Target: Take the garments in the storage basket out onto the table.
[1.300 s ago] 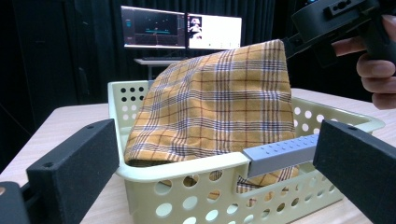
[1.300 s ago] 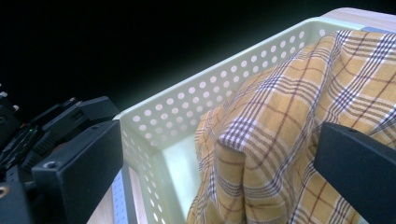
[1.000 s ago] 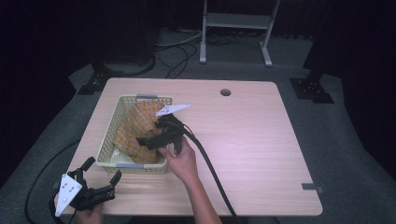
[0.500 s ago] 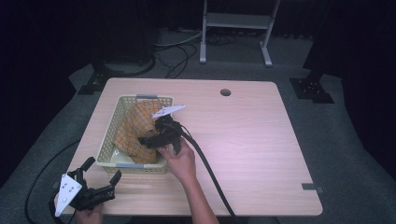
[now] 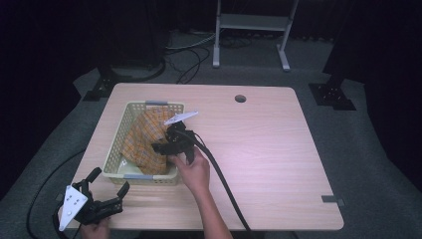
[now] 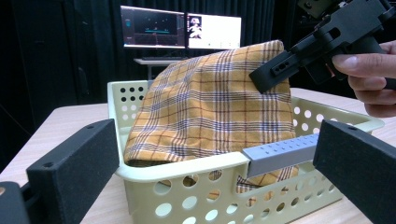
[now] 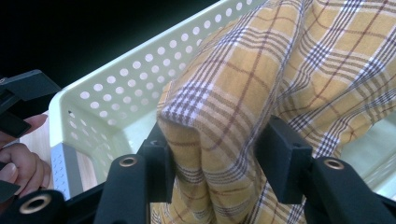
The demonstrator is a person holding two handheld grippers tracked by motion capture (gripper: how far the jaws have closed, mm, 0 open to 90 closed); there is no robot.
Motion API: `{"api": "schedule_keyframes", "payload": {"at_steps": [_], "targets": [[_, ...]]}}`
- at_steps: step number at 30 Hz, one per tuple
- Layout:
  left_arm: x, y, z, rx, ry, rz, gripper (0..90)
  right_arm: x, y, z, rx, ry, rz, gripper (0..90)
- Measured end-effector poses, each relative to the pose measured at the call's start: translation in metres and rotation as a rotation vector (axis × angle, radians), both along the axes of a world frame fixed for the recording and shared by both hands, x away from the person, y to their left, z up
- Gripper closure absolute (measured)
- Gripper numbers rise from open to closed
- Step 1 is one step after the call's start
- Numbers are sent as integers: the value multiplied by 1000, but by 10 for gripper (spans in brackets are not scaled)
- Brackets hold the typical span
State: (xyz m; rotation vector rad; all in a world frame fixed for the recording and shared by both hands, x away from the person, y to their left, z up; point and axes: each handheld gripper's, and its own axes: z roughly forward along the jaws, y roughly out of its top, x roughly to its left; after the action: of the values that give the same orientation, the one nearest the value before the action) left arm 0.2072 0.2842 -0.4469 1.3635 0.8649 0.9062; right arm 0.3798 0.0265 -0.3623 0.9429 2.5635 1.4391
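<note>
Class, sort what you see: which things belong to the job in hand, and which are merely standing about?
In the job: plaid cloth, basket, right gripper closing on the cloth.
Standing about: left gripper, open beside the basket; monitors; metal stand.

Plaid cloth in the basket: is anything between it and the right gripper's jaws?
Nothing visible. The right gripper has a bunched fold of the yellow plaid cloth directly between its jaws, which have just been closing, pads against the fabric on both sides. The cream perforated basket wall stands clear behind. The left gripper waits open outside the basket.
</note>
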Motion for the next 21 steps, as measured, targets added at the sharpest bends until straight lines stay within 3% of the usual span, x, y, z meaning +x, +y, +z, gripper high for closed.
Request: {"api": "schedule_keyframes", "payload": {"at_steps": [13,21], "targets": [[0,0,0,1,0,0,1,-1,1,1,-6,2,-8,510],[0,0,0,0,-1,0,2,-2,2,2,-21,-2,-19,611]]}}
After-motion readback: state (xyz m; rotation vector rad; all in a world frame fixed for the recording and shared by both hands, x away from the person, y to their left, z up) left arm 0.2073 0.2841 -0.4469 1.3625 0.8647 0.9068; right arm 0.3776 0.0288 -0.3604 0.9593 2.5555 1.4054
